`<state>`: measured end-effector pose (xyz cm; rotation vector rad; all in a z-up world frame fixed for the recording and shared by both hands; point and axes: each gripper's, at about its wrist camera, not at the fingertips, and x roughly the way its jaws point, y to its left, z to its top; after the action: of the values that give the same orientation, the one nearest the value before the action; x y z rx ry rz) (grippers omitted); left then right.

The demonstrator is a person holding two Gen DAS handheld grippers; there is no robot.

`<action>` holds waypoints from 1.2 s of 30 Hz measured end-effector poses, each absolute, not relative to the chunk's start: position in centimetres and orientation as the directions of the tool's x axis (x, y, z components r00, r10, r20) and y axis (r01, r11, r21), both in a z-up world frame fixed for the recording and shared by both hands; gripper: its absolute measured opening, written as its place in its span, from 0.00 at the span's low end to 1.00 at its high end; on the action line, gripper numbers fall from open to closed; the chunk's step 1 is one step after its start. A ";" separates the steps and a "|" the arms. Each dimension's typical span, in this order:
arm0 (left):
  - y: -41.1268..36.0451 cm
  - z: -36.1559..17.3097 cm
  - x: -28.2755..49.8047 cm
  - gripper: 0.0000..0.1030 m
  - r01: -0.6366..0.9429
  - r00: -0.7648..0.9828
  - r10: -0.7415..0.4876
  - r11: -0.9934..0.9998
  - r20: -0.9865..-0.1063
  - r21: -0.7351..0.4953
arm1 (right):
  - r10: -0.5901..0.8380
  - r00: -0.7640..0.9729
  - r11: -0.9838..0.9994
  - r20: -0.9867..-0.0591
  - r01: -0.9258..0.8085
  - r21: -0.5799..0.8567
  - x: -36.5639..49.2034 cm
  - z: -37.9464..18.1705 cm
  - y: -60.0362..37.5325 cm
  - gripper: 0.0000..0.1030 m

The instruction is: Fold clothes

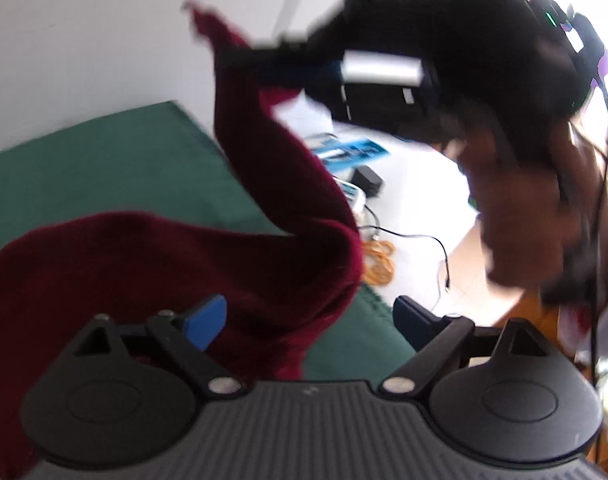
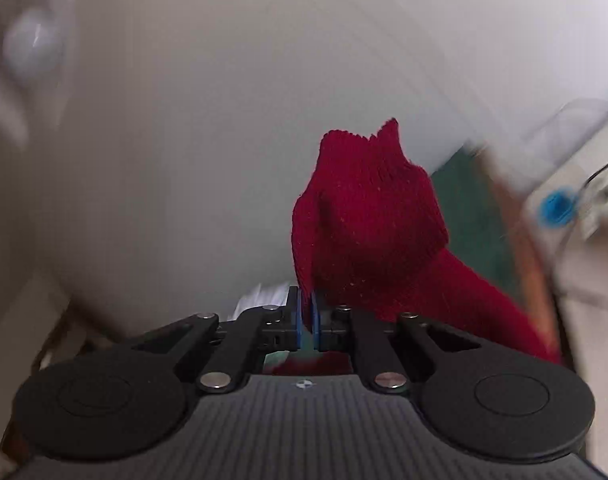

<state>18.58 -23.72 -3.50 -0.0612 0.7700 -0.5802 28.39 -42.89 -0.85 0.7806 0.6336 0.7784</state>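
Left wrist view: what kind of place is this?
Likely a home room set up for recording: green cloth as work surface, white wall, cables and boxes on the floor.

Home room: green bedspread point(image 1: 104, 168), floor cables point(image 1: 423, 240)

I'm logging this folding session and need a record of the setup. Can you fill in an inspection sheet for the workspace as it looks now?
Surface: green cloth-covered table, mostly bare at the far side.
Job's things: one dark red knitted garment, partly lifted, its lower part lying on the table.
Clutter: blue-and-white boxes and a small black box on the floor beyond the table.
Grippers: left gripper open, garment draped between its fingers, not pinched; right gripper shut on the garment, holding an edge up.
Cables: black cable and coiled orange cord on the floor.
Surroundings: white wall; person's arm behind the right gripper; views blurred.
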 end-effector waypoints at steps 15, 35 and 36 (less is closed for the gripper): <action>-13.0 -8.5 19.6 0.96 0.124 0.595 -0.599 0.728 -0.537 -0.675 | 0.815 0.279 0.574 -0.507 -0.508 0.642 26.3 -5.6 -36.4 0.15; -12.9 -10.1 24.6 0.00 -0.034 0.724 -0.496 0.668 -0.479 -0.743 | 0.684 0.538 0.684 -0.493 -0.237 0.690 19.7 -5.9 -40.6 0.40; -12.8 -9.7 24.4 0.00 -0.027 0.729 -0.491 0.676 -0.477 -0.736 | 0.690 0.533 0.673 -0.489 -0.225 0.704 19.5 -6.0 -40.8 0.40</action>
<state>24.42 -12.82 -9.65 -0.7973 0.7207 -0.2882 19.49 -40.79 -6.03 0.6250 0.8404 0.5900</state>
